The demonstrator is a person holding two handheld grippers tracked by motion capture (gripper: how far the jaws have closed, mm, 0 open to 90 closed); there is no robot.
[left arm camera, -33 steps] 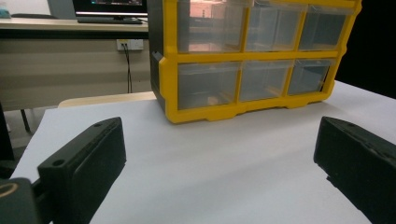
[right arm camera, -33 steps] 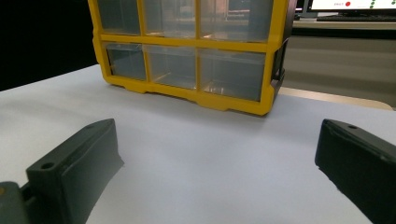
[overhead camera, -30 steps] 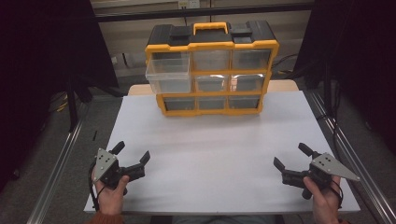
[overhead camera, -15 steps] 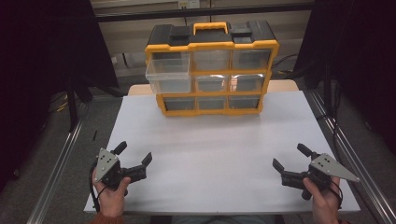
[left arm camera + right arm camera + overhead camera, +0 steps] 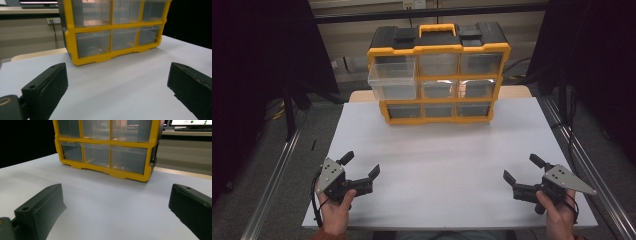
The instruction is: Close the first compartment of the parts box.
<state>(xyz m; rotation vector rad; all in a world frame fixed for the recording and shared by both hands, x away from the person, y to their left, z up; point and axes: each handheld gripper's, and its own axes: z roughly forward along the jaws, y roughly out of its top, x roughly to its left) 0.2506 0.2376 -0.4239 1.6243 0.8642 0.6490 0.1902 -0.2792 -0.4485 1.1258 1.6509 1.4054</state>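
Counter: white surface, bare between its near edge and the organiser; metal rails run along both long sides.

Left gripper: held low over the near left corner of the counter, close to the left edge, jaws spread wide with nothing between them. Right gripper: over the near right corner, near the right edge, jaws likewise parted and empty. The two stand well apart, with open white surface between them and ahead of each.

Drawer organiser: upright at the far edge of the counter, centred, well apart from both grippers. Yellow frame, black top with a yellow handle, three rows of three clear drawers. The top-left drawer is pulled partly out toward the person; the rest sit flush. Drawer contents cannot be made out.
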